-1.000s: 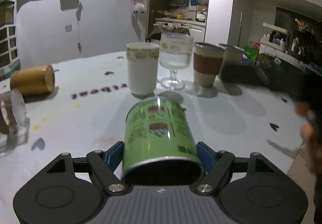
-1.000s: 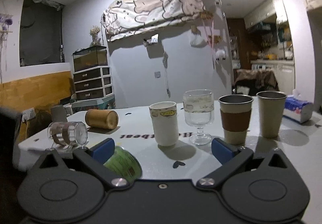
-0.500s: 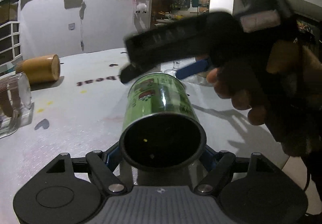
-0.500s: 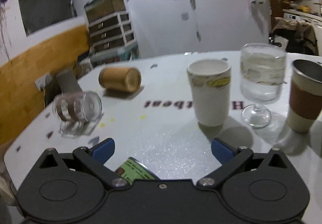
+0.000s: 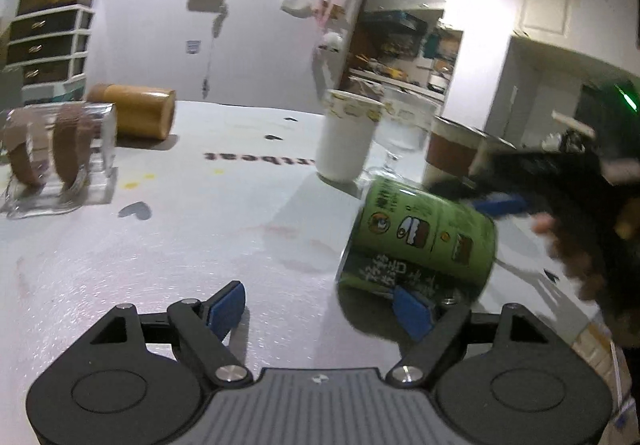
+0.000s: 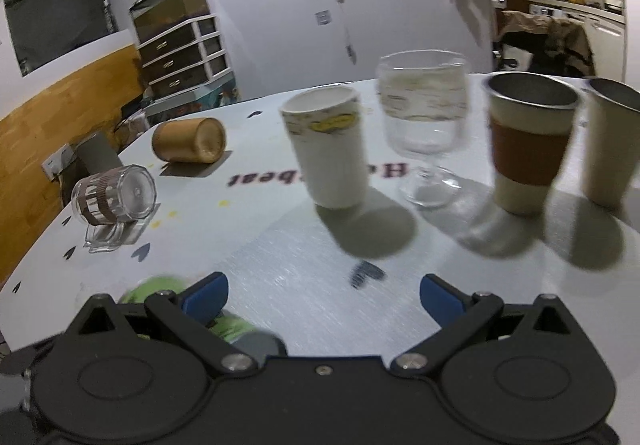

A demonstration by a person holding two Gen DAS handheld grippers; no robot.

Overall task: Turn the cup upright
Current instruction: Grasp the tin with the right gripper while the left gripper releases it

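A green printed cup [image 5: 424,241] lies tilted on its side on the white table [image 5: 200,257], just beyond my left gripper's right fingertip. My left gripper [image 5: 320,305] is open and holds nothing. The right gripper's body and the hand on it show blurred at the right edge of the left wrist view [image 5: 560,181], close to the cup's far end. In the right wrist view my right gripper [image 6: 322,295] is open and empty, and a blurred part of the green cup [image 6: 160,289] shows beside and below its left finger.
A brown wooden cup [image 6: 190,145] and a clear banded glass mug [image 6: 114,195] lie on their sides at the left. A white paper cup [image 6: 328,149], a stemmed glass [image 6: 424,125], a sleeved steel cup [image 6: 528,141] and a beige cup [image 6: 612,141] stand upright behind.
My left gripper has opened and let go of the green cup, which now lies tilted to the right of the jaws. The right gripper has moved closer over the table.
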